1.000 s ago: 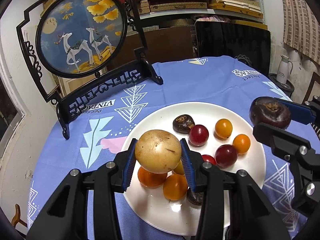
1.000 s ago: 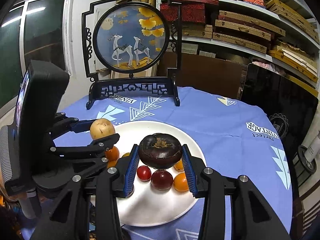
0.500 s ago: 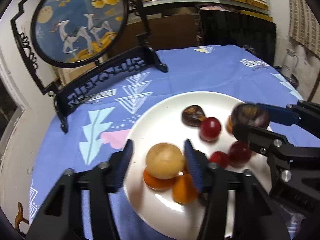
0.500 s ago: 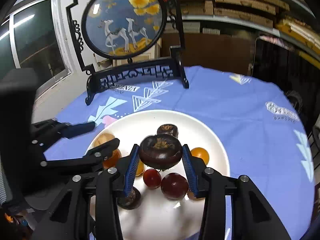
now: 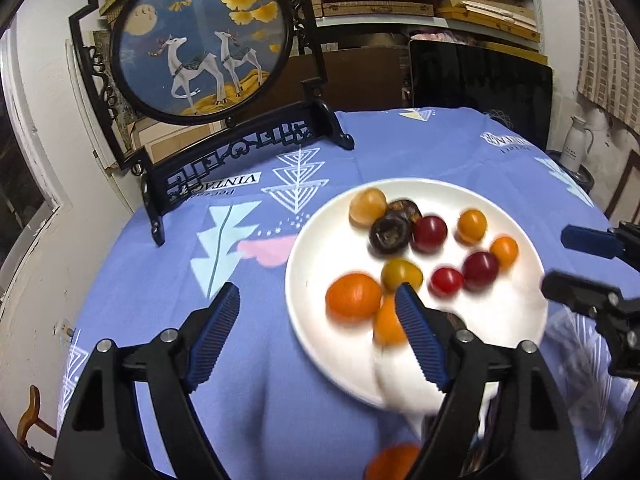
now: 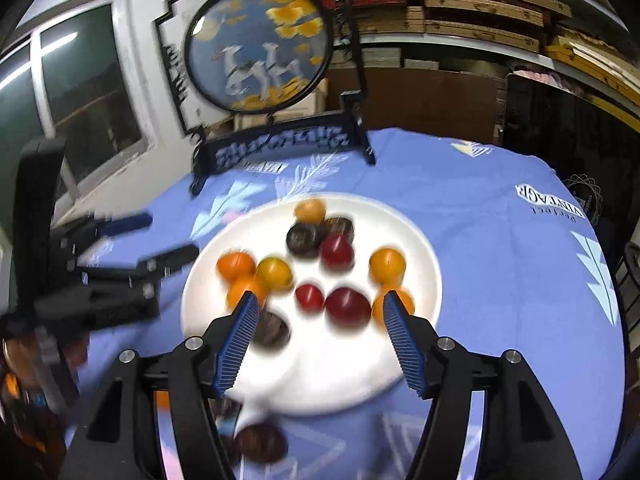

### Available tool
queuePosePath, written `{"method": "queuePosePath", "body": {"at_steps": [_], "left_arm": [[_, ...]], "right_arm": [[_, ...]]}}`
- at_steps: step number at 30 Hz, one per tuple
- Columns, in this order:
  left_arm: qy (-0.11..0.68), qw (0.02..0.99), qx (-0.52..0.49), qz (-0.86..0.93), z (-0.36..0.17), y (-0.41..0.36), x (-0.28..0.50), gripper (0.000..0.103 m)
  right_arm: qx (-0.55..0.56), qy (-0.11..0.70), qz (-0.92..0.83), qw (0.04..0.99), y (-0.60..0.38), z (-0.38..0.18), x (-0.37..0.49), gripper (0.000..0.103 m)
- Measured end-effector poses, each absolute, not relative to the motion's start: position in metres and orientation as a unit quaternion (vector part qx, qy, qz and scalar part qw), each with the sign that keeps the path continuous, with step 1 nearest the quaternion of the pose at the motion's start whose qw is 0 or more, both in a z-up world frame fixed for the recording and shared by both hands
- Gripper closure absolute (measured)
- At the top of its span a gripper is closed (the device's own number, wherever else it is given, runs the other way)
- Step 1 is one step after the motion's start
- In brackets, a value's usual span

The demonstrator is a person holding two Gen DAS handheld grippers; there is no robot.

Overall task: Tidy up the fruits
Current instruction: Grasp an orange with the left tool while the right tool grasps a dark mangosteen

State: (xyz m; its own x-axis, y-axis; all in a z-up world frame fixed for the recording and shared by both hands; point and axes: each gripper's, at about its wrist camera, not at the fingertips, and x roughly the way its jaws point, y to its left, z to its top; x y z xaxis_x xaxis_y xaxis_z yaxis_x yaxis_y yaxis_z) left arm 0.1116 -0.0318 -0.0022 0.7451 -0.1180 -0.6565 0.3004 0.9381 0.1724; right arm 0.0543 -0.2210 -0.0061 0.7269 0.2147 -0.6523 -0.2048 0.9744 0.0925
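Note:
A white plate [image 5: 516,344] [image 6: 424,256] on the blue cloth holds several small red, orange, yellow and dark fruits. A tan round fruit [image 5: 368,206] [image 6: 310,210] and a dark brown fruit [image 5: 390,234] [image 6: 302,240] lie together at the plate's far side. My left gripper [image 5: 316,304] hangs over the plate's near left rim; its jaws are opening and grip nothing. My right gripper [image 6: 322,300] is above the plate's near part, jaws opening, with no fruit pressed between the pads. Each gripper shows in the other's view: the right gripper [image 5: 580,264], the left gripper [image 6: 160,240].
A round deer picture on a black stand [image 5: 200,36] [image 6: 260,48] occupies the back left of the table. Shelves and a dark chair back [image 5: 480,80] lie behind. Blurred loose fruit sits near the front edge: an orange one [image 5: 394,460] and a dark one [image 6: 260,440].
Both grippers opened and let go: the tan fruit left the left jaws, the dark brown fruit left the right jaws. Both fruits now rest on the plate. The grippers drew back.

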Motion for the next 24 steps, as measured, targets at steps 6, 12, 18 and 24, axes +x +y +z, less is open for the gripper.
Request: {"method": "queuePosePath", "body": {"at_steps": [6,12,18,24], "left_arm": [[0.339,0.922,0.14,-0.125,-0.01,-0.011,0.067,0.019],[0.35,0.919,0.134,-0.125,-0.018,0.004,0.048,0.019],[0.352,0.919,0.13,-0.123,-0.018,0.023,0.038,0.019],[0.365,0.91,0.139,-0.14,-0.029,0.029,0.03,0.016]], "right_arm": [[-0.053,0.391,0.154,0.906,-0.201,-0.035,-0.006,0.038],[-0.063,0.444,0.187,0.874,-0.166,-0.069,-0.028,0.038],[-0.056,0.465,0.182,0.865,-0.148,-0.083,-0.019,0.042],[-0.06,0.457,0.179,0.869,-0.139,-0.083,-0.01,0.059]]}}
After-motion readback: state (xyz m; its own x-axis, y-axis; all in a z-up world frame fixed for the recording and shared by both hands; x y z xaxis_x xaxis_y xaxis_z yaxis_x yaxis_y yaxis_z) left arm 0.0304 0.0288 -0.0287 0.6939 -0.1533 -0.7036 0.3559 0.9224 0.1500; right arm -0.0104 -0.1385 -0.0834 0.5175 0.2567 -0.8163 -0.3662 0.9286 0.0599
